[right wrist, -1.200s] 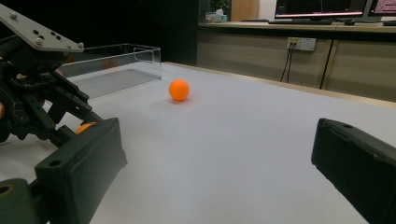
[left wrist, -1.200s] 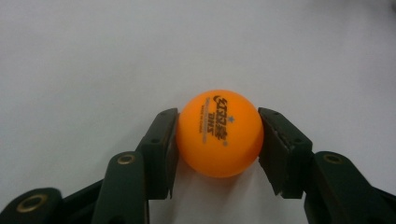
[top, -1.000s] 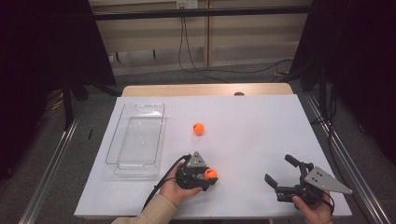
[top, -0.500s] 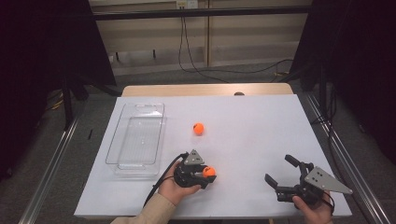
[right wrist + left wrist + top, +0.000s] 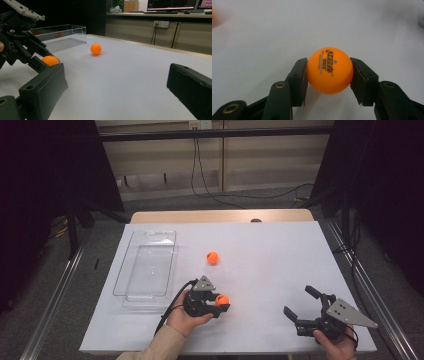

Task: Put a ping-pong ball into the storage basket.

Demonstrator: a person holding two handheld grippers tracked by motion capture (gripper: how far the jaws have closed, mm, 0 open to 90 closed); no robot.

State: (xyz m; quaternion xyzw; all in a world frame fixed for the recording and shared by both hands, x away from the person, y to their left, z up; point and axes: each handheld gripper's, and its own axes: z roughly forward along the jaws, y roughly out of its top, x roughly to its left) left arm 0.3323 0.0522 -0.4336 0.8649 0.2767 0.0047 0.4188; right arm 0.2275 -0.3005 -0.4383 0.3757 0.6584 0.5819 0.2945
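An orange ping-pong ball [image 5: 329, 70] with dark print sits squeezed between the two black jaws of my left gripper [image 5: 220, 303], low over the white table near its front middle. That held ball [image 5: 222, 300] also shows from above and in the right gripper view [image 5: 50, 60]. A second orange ball [image 5: 213, 257] lies loose on the table farther back, seen too from the right gripper [image 5: 96, 49]. My right gripper [image 5: 301, 304] rests at the front right with its jaws wide apart and nothing between them.
A clear plastic tray [image 5: 145, 270] lies empty on the left side of the white table [image 5: 270, 255]. Its far wall [image 5: 60, 31] shows in the right gripper view. A cable trails from the left gripper toward the front edge. Dark metal rails run along both table sides.
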